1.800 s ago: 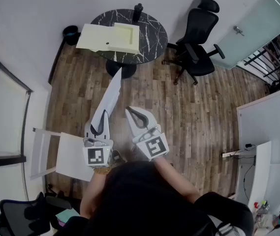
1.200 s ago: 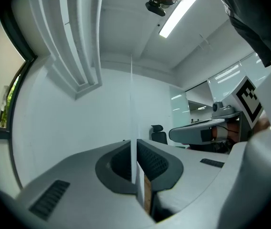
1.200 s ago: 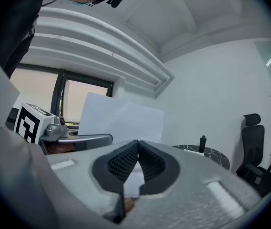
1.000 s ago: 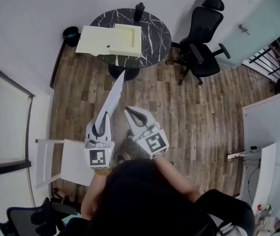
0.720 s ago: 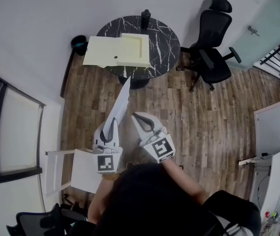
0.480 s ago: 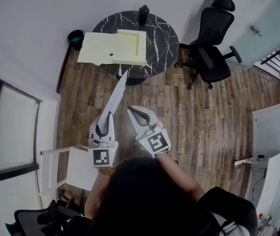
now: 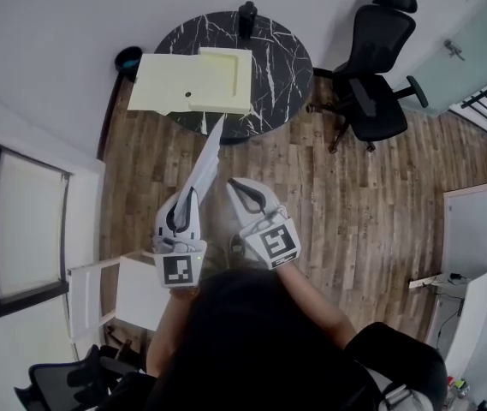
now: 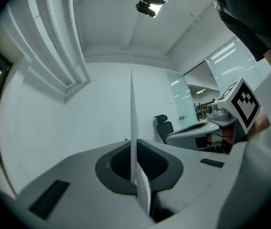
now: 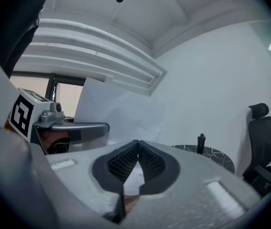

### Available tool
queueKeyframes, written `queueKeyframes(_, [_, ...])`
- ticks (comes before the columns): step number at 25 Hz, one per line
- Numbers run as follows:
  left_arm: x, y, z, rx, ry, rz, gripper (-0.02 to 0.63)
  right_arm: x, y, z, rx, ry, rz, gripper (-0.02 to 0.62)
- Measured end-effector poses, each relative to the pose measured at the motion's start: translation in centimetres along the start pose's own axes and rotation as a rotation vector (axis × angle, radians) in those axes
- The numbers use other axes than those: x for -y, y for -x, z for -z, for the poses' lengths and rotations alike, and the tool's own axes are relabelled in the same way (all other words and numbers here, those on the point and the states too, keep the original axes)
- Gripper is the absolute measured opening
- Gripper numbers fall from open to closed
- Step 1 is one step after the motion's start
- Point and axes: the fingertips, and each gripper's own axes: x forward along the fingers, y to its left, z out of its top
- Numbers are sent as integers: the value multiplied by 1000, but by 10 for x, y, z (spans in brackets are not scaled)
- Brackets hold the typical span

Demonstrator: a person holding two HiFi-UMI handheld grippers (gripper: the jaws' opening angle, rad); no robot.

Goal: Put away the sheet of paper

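The white sheet of paper (image 7: 204,163) stands on edge, flat and unfolded. Its near end is pinched in the closed jaws of the left gripper (image 7: 187,204), and its far end reaches level toward the black marble table (image 7: 273,58).

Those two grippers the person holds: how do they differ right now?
The left gripper is clamped on the paper, which stands on edge; the right gripper is shut on nothing. The left gripper's marker cube sits square in the head view; the right gripper's is tilted. Both point toward the round table.
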Motion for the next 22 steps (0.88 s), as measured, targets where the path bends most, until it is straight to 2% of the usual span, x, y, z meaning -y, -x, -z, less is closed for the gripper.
queueKeyframes(9, [-32,-30,14,-15,54,27,11,13,-36,-1,-31,15,38,-2])
queueKeyframes(14, [-55,-51,7,14,73,77,12,14,-62,-18,-45,41,69,-2])
queueKeyframes(18, [-80,-63,-2,55,80,104,12,9,-90,-28,-56,110,85,-2])
queueKeyframes(22, [-112,-62,-1,73,135,113,11,0,-115,-37,-44,144,116,-2])
